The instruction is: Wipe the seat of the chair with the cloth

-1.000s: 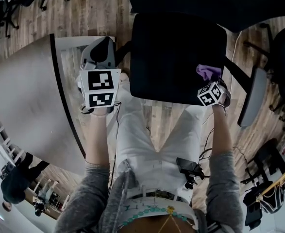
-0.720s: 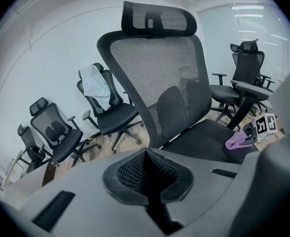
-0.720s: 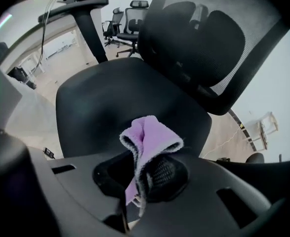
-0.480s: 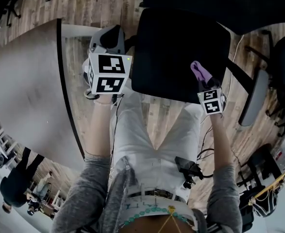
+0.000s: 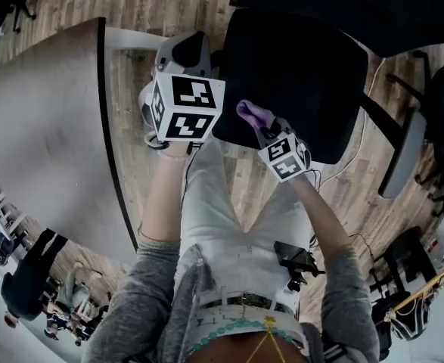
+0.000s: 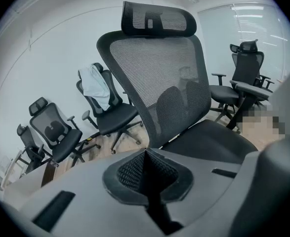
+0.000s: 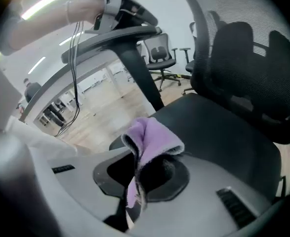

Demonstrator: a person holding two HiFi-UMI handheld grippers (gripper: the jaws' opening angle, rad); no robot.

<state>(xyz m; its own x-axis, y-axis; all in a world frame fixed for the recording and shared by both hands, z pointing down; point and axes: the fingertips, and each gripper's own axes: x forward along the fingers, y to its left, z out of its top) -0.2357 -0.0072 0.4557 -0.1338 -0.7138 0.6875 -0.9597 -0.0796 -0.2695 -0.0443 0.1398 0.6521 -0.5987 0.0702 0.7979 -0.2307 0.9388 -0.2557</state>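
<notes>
I have two grippers in view. My right gripper [image 5: 262,130] pinches the one purple cloth [image 5: 253,114], its jaws clamped on a fold, at about 7 o'clock on the single black chair seat [image 5: 301,74], by its near edge. My left gripper [image 5: 187,53] hangs at the seat's 9 o'clock side, jaws pressed together on nothing, with one grey table [image 5: 48,127] at its 9 o'clock.
</notes>
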